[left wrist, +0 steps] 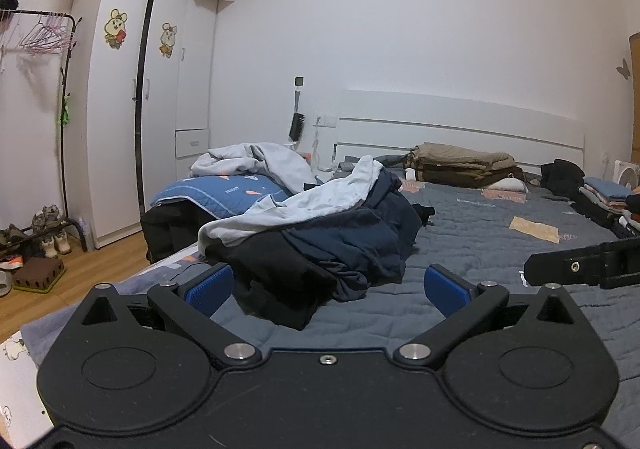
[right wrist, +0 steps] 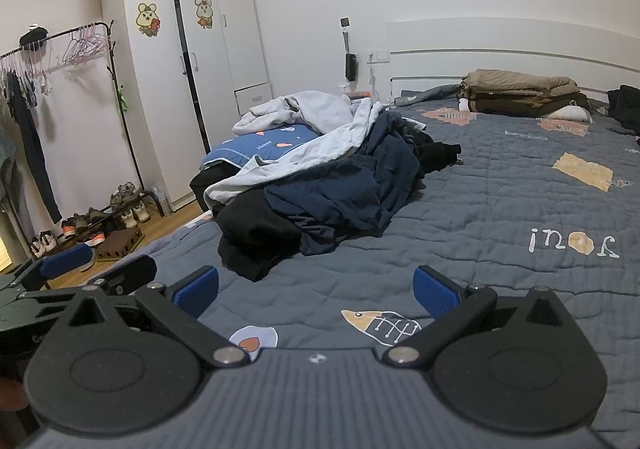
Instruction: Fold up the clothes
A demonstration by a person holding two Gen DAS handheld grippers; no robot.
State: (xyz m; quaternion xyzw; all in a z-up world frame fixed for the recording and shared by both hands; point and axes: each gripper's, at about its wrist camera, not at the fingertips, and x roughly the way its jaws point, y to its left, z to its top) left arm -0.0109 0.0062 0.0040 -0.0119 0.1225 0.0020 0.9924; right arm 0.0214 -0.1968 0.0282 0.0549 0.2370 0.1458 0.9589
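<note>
Both the left gripper [left wrist: 328, 285] and right gripper [right wrist: 316, 289] hover spread, empty, over the bed's [right wrist: 500, 209] near edge. Grabbing the tangled clothes pile [right wrist: 328, 185] risks lifting several garments together.

Quilted matt cloth bedspread [right wrist: 480, 209]; soft crumpled cloth clothes pile [left wrist: 320, 233]; matt black plastic grippers, ribbed blue pads [left wrist: 446, 289]; glossy white wardrobe [left wrist: 132, 109].

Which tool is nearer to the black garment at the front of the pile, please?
Left. The left tool is open right in front of the black garment, its fingers either side of it. The right tool is open over bare quilt, further back.
</note>
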